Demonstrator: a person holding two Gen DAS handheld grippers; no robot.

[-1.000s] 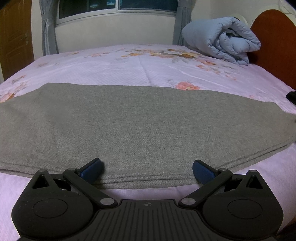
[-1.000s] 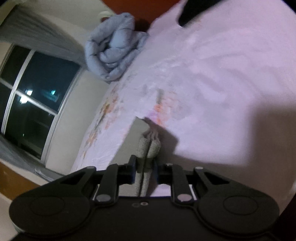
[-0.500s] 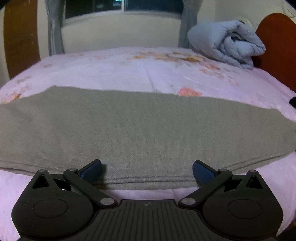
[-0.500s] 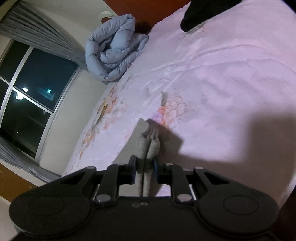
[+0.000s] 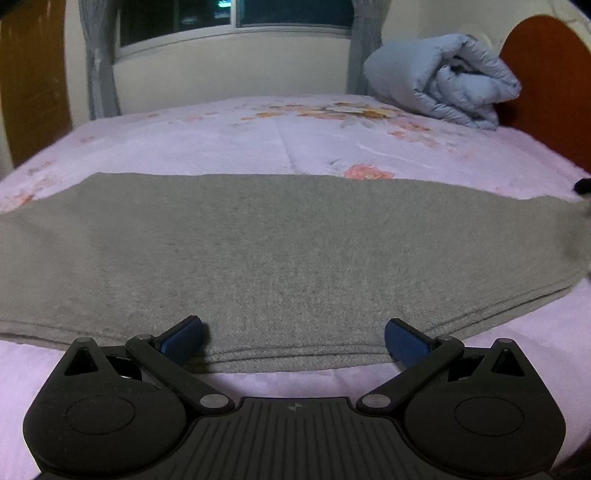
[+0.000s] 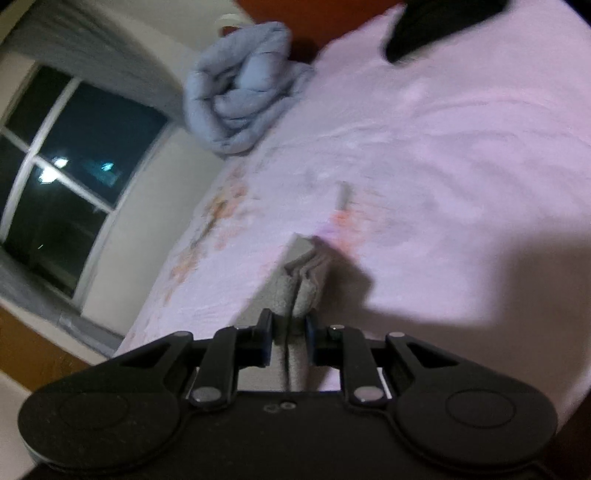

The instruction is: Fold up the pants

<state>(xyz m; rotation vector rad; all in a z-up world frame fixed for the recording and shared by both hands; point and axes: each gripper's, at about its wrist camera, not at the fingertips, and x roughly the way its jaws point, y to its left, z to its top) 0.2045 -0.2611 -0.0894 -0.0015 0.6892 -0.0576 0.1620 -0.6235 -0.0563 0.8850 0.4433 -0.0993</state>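
Grey pants (image 5: 288, 258) lie folded lengthwise across the pink floral bed (image 5: 258, 140), stacked layers showing at the near edge. My left gripper (image 5: 293, 338) is open, its blue-padded fingers spread over that near edge, low above the fabric. My right gripper (image 6: 290, 332) is shut on a bunched end of the grey pants (image 6: 301, 284) and holds it slightly lifted off the sheet. In the left wrist view the right end of the pants rises at the frame's right edge (image 5: 576, 236).
A rolled light-blue duvet (image 5: 443, 77) sits at the head of the bed beside the red-brown headboard (image 5: 554, 74). A window with grey curtains (image 5: 236, 14) is behind. A dark object (image 6: 436, 18) lies on the sheet far from my right gripper.
The left wrist view has tilted up slightly, the gripper still open at the pants' edge. The right gripper keeps its hold and has shifted, and the pants' right end has lifted.
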